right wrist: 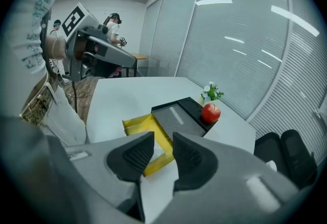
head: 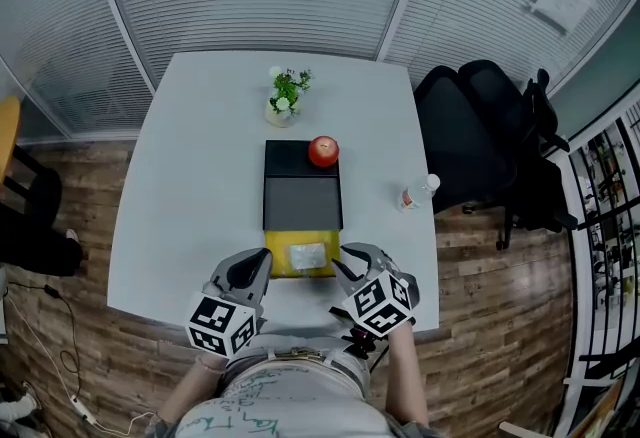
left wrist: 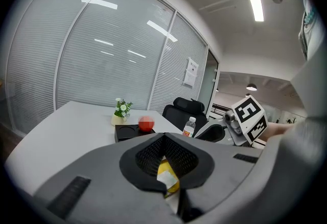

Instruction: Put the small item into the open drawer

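Open drawer (head: 271, 263) is reachable from above; apple (head: 323, 151) stands well behind

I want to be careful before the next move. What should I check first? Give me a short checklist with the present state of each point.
1. Packet lies inside the drawer: ok.
2. Drawer is pulled out of the box: ok.
3. Right gripper has its jaws apart and is empty: ok.
4. Left gripper is shut and clear of the packet: ok.
5. Apple rests on the box, away from the drawer: ok.
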Motion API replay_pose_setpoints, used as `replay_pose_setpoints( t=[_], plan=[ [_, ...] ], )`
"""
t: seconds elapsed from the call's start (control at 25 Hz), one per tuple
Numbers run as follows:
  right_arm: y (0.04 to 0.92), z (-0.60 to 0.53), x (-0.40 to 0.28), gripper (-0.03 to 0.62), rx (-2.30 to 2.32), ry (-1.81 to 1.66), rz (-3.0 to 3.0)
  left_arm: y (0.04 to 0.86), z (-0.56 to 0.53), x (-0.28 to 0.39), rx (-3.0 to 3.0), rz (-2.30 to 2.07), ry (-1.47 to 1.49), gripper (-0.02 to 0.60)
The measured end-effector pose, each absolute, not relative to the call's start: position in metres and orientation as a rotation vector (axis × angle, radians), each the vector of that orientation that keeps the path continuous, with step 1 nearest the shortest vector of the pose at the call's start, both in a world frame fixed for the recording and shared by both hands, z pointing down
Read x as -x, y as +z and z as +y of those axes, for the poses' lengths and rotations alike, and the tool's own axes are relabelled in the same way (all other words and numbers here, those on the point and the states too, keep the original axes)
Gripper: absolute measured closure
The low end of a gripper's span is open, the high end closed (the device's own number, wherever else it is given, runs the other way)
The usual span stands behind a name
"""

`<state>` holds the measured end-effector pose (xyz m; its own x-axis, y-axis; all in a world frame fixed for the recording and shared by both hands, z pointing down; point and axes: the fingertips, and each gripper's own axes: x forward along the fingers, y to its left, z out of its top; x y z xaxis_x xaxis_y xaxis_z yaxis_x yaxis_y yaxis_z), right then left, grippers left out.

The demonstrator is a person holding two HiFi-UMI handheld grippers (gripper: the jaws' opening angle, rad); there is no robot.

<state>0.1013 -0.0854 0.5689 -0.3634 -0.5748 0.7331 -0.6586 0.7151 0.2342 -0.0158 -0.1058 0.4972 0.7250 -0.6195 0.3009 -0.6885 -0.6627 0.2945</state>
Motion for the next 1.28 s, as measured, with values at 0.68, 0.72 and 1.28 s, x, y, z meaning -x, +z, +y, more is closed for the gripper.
replay_pose_setpoints(
  t=[0.68,0.72,1.28],
  plan=[
    [0.545,-0.081,-0.080,0.589,-0.965,0.105,-2.266,0.490,-0.106,-0.004,-2.559,-0.963,0.203,0.584],
    [0.541,-0.082,-0.077,0.589,-0.969,0.100,-2.294,0.489,-0.107,-0.006,-2.563,-0.960,0.197,0.584],
    [0.492,-0.086,-0.050,0.591,-1.015,0.052,-2.587,0.474,-0.105,-0.015,-2.601,-0.961,0.130,0.584]
  ],
)
